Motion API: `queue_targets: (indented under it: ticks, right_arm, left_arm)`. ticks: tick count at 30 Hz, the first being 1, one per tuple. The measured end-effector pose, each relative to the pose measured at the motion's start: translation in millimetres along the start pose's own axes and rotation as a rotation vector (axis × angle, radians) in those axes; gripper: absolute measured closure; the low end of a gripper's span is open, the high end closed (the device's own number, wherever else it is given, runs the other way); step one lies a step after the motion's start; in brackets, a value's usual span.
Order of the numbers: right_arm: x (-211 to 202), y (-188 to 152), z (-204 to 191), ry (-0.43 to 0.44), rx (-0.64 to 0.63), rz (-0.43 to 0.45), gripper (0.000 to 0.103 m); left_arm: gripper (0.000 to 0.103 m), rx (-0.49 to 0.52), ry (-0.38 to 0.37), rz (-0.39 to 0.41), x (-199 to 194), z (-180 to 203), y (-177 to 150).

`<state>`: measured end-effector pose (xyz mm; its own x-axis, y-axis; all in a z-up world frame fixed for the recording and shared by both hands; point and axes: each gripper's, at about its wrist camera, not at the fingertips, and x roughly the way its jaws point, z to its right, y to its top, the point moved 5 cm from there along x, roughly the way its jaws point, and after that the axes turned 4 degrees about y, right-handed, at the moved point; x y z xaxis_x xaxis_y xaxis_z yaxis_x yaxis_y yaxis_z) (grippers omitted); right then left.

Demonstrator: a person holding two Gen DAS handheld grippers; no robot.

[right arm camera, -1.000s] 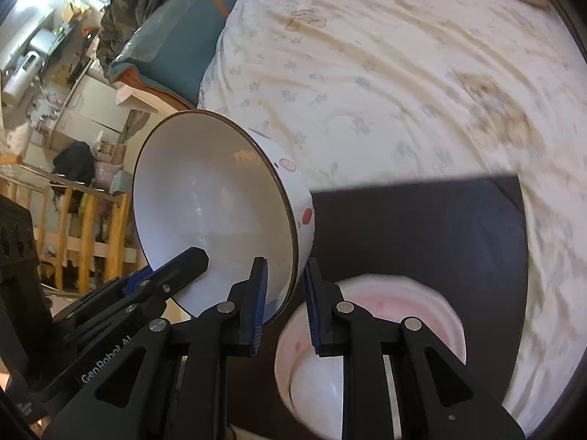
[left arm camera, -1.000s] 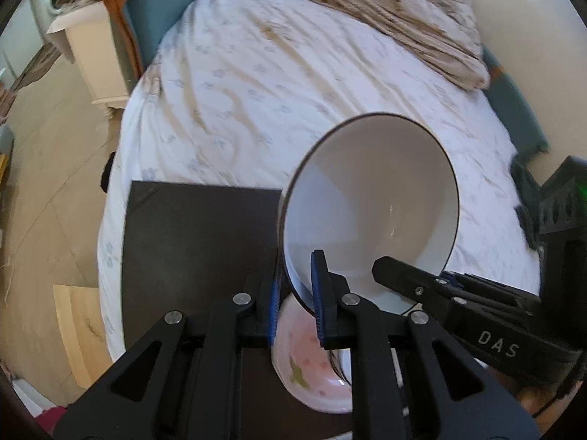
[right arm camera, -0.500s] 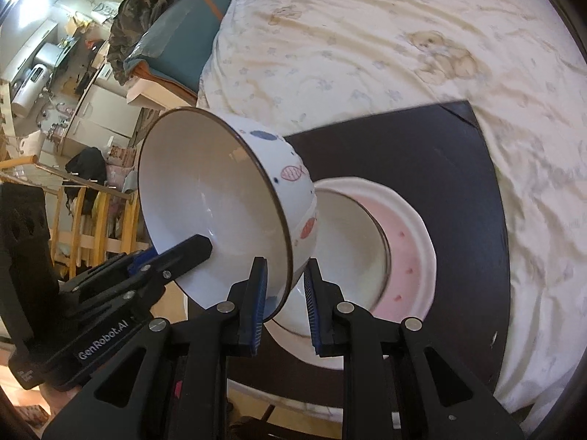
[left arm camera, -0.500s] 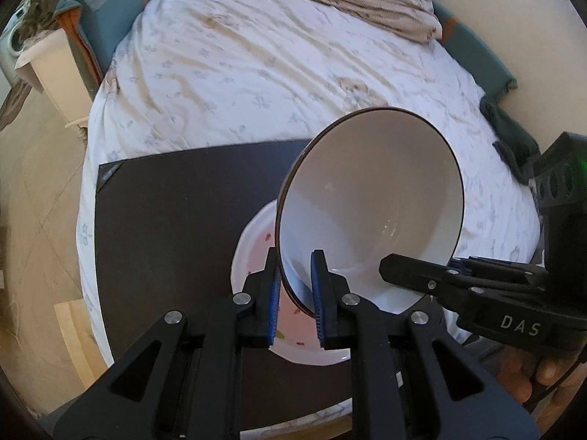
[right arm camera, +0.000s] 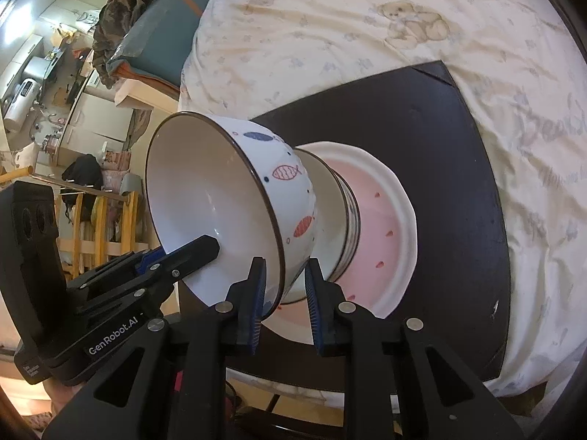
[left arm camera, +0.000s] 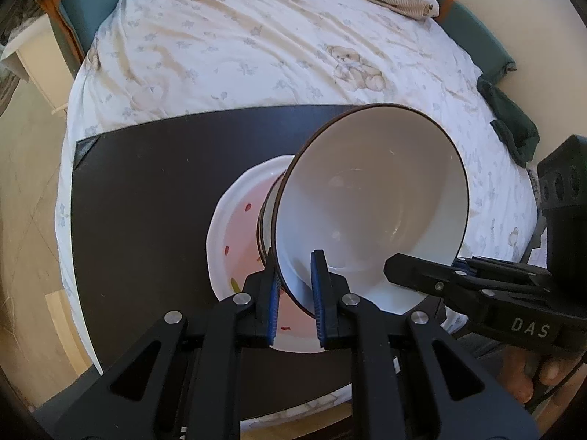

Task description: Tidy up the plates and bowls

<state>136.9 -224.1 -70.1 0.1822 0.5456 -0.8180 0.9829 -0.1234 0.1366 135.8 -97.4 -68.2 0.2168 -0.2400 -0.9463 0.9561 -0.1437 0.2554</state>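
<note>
Two grippers clamp one white fish-patterned bowl (right arm camera: 264,198) by opposite sides of its dark rim: the left gripper (left arm camera: 295,293) pinches the rim with blue pads (left arm camera: 273,300), and the right gripper (right arm camera: 284,293) does the same from the other side. The bowl is tilted just above one smaller bowl (right arm camera: 339,220) that sits in one pink-centred plate (right arm camera: 389,220). That single stack rests on one dark board (left arm camera: 146,220) laid on the bed (left arm camera: 256,36).

Two bowls (right arm camera: 234,198), one plate (right arm camera: 389,227)
</note>
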Motion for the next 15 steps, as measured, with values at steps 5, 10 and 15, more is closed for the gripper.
queue_targets:
  ticks: [5, 10, 15]
  right_arm:
    - [2, -2, 9, 0.013, 0.040, -0.012, 0.077]
    - [2, 1, 14, 0.046, 0.078, -0.012, 0.075]
    - [3, 2, 14, 0.074, 0.101, -0.033, 0.072]
  left_arm:
    - [0.090, -0.002, 0.008, -0.022, 10, 4, -1]
    - [0.089, -0.013, -0.003, -0.026, 11, 4, -1]
    - [0.088, -0.023, -0.015, -0.032, 10, 1, 0]
